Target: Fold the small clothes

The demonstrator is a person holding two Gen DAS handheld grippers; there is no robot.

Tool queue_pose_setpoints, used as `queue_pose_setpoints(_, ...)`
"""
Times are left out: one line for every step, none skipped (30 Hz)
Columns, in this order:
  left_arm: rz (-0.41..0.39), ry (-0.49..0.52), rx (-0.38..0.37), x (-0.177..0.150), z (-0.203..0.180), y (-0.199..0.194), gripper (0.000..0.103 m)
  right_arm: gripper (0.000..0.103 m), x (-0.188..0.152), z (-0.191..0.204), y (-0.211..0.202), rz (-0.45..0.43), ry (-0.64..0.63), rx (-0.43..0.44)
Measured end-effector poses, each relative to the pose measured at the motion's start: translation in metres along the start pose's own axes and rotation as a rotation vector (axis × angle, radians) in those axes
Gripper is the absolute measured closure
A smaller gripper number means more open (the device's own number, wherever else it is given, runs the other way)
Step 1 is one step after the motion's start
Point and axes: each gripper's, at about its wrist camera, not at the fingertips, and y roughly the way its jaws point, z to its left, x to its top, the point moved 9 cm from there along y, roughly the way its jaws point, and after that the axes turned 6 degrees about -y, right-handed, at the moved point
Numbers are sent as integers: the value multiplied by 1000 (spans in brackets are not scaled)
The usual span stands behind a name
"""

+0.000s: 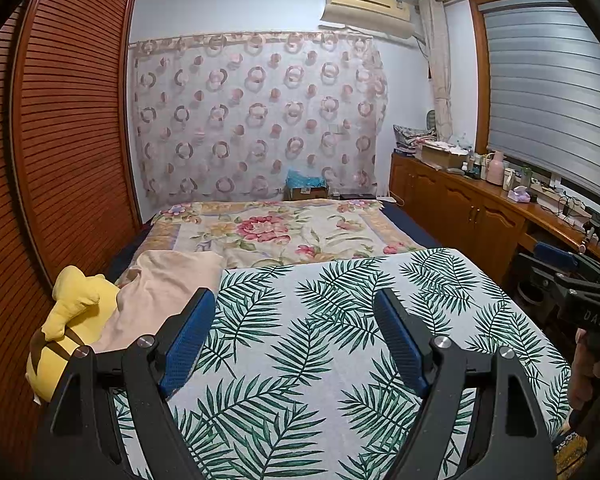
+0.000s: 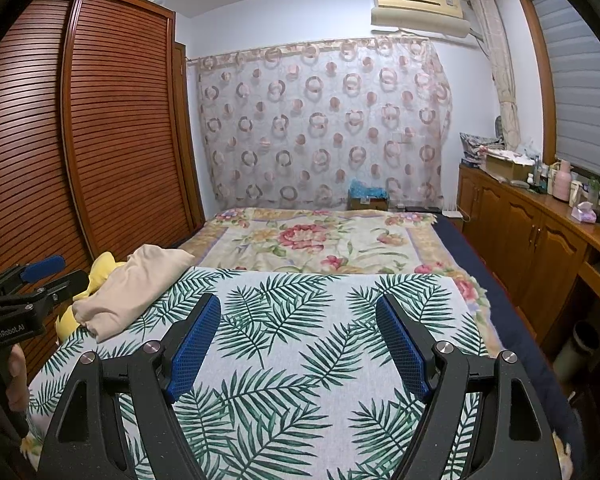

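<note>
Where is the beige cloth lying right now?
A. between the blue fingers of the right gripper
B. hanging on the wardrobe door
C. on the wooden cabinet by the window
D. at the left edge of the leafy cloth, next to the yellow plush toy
D: the beige cloth lies crumpled at the left edge of the leaf-print cloth, against the yellow plush toy; neither gripper touches it.

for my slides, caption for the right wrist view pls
Open right claw above a palm-leaf cloth, beige garment bunched at its left edge.
</note>
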Motion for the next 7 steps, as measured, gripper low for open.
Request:
queue_pose_setpoints(-1,0,1,0,0,0,21,22,0,-1,0,0,2,1)
queue_pose_setpoints(0,0,1,0,0,0,21,22,0,0,0,1,3,0)
queue_pose_setpoints(0,-1,1,1,2,0,21,22,0,0,0,3,3,0)
queue_pose_setpoints(0,-2,1,2,3,0,21,22,0,0,1,4,3,1)
queue_pose_setpoints(0,-1,1,1,2,0,21,22,0,0,1,5,3,0)
queue_pose_setpoints(-1,0,1,2,3,0,21,22,-1,0,1,5,4,0)
queue_pose_setpoints(0,1,1,2,3,0,21,22,0,0,1,5,5,0)
